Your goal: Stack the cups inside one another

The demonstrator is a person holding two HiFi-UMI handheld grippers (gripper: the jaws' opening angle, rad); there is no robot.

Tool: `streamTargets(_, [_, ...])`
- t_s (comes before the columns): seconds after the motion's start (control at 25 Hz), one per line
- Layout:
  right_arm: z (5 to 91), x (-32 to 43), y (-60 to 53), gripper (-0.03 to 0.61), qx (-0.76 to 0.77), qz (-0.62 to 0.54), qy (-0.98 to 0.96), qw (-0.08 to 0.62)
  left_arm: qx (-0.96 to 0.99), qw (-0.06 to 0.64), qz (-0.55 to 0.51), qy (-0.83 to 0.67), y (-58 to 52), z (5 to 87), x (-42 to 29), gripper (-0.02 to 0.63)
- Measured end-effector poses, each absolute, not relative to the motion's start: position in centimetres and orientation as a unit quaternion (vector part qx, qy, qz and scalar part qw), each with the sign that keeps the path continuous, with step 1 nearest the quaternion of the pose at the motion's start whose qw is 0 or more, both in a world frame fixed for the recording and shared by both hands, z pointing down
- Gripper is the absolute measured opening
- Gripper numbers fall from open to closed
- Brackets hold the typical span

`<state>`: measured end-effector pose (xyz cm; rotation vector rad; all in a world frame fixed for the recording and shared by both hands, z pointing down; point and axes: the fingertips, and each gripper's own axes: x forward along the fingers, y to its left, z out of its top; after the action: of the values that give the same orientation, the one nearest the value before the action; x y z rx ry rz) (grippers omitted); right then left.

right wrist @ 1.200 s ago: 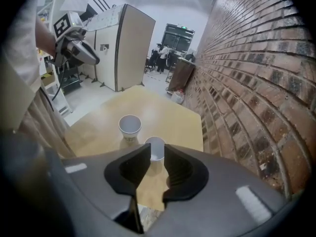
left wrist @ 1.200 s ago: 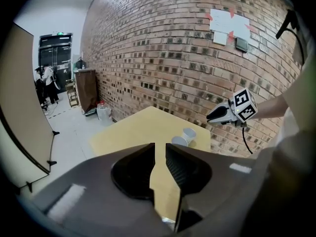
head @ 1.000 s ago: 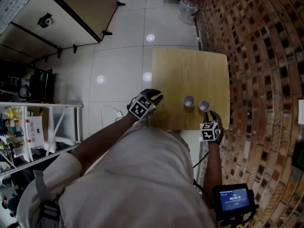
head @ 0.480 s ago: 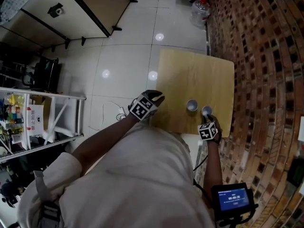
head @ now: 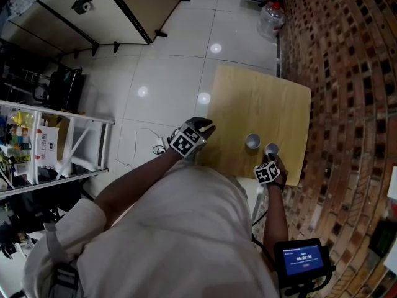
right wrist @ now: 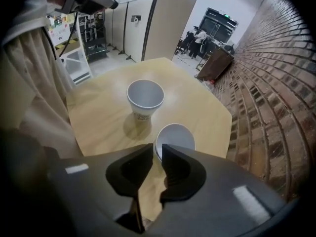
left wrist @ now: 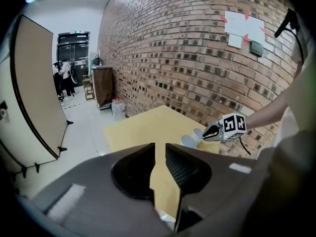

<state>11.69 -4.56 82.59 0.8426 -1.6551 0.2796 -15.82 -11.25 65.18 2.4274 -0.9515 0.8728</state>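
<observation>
Cups, two white ones, stand upright and mouth-up on the wooden table [head: 248, 98], near its edge closest to you: the left cup [head: 252, 141] and, just beside it but apart, the right cup [head: 272, 149]. Both look thin-walled and very light, like paper or foam, so expect them to dent under a hard squeeze and to tip or skate on the smooth wood at a nudge. Their taper should let one drop into the other easily. The best hold is on the rim wall, one jaw inside and one outside, pinched gently.

Your right gripper [head: 273, 160] points steeply down over the right cup. Its jaws have just been closing and now stand only narrowly apart. In the right gripper view the near-left part of that cup's rim sits in the gap between them, though the pads do not visibly press on it yet. Lift only once the wall is truly caught.

Your left gripper [head: 205, 127] is held at the table's left near corner, tilted down and forward, well apart from both cups. Its jaws are a little apart with nothing between them. It could steady the left cup when the other goes in, since that cup will likely slide
</observation>
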Motion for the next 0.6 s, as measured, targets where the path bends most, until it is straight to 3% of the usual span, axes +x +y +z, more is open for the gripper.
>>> streamTargets(0.6, [82.2, 11.9, -4.9, 0.015, 0.378, 0.116, -0.711, 0.582, 0.862, 0.196, 0.313, -0.346, -10.9, 65.3, -16.4, 0.085])
